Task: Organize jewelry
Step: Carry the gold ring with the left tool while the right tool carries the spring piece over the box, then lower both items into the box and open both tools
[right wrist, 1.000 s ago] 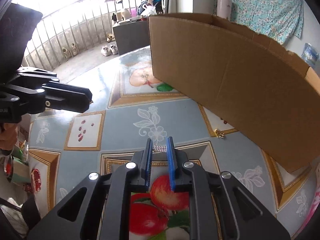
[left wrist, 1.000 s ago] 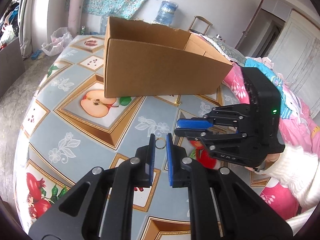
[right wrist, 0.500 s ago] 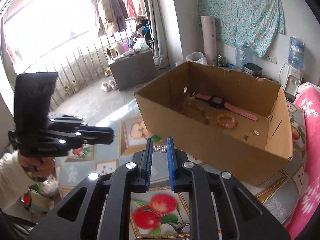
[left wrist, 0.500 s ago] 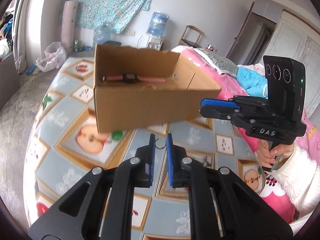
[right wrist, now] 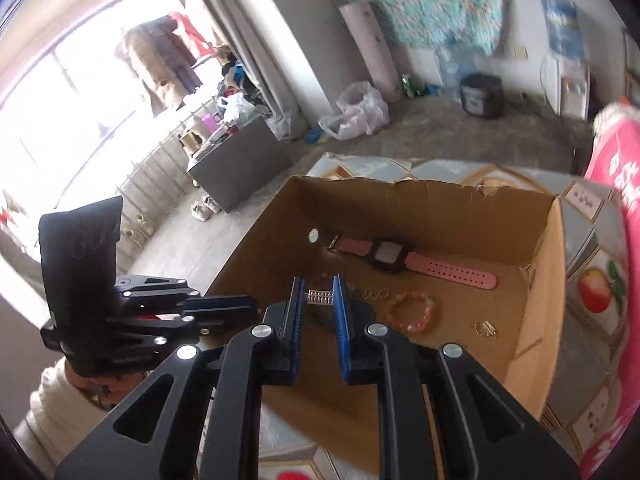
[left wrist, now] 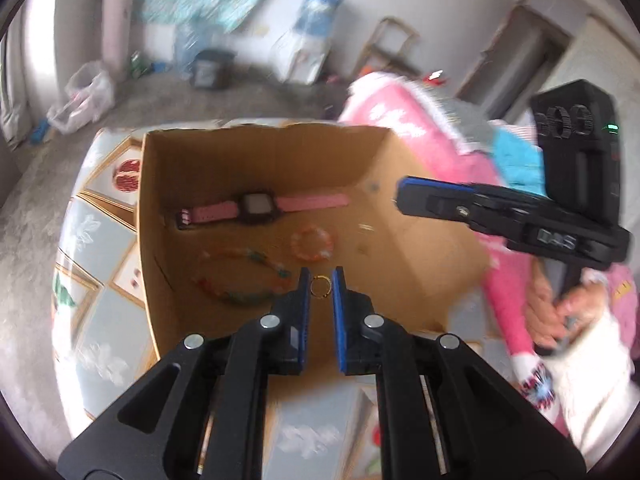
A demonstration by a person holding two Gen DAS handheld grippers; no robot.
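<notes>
My left gripper (left wrist: 321, 286) is shut on a small gold ring (left wrist: 321, 286), held over the open cardboard box (left wrist: 256, 152). My right gripper (right wrist: 319, 296) is shut on a short silver beaded piece (right wrist: 319, 297) above the same box (right wrist: 556, 264). On the box floor lie a pink watch (right wrist: 396, 258), an orange bead bracelet (right wrist: 412, 311), small gold rings (right wrist: 376, 293), a gold earring (right wrist: 485, 329) and a beaded necklace (left wrist: 240, 280). In the left wrist view the right gripper (left wrist: 404, 196) reaches in from the right; in the right wrist view the left gripper (right wrist: 248, 304) shows at the left.
The box stands on a table (left wrist: 92, 240) covered with a fruit-patterned cloth. A pink blanket (left wrist: 404, 128) lies to the right of the box. A white sleeve (left wrist: 588, 364) and a hand hold the right gripper. Bags, a cooker and a water dispenser stand on the floor beyond.
Both grippers rose from the tabletop and moved forward over the box, each still gripping its piece. The box's inside, hidden a second ago, is now in view from above.
</notes>
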